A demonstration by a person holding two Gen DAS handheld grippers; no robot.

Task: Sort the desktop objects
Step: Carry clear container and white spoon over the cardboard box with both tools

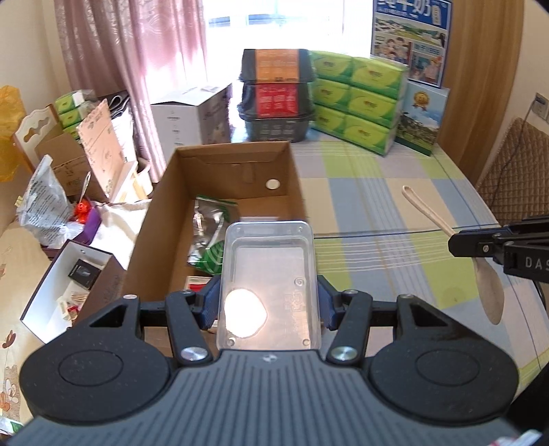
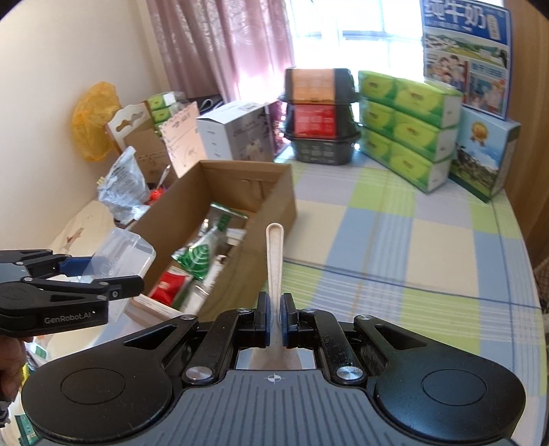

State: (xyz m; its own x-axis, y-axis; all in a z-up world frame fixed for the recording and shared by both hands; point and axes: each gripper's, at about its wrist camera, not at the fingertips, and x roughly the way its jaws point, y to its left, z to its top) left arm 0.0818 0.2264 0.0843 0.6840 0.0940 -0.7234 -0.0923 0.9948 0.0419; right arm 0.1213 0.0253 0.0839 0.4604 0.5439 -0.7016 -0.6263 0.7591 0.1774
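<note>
Daylight floods in from far window (image 1: 274, 20), blown out to white behind pink curtain (image 1: 137, 51). Bright glare spot on clear plastic container (image 1: 269, 284). Soft shadows on checked tablecloth (image 1: 394, 212). Strong fisheye bending at edges, dark vignette in corners. Right wrist view slightly blurred.

Left gripper (image 1: 269, 302) jaws spread wide and gripping, right gripper (image 2: 273, 319) jaws pinched nearly together, both raised

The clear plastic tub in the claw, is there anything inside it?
Empty. You can see straight through the tub held by the left claw; the white patch on it looks like window glare, nothing inside.
</note>
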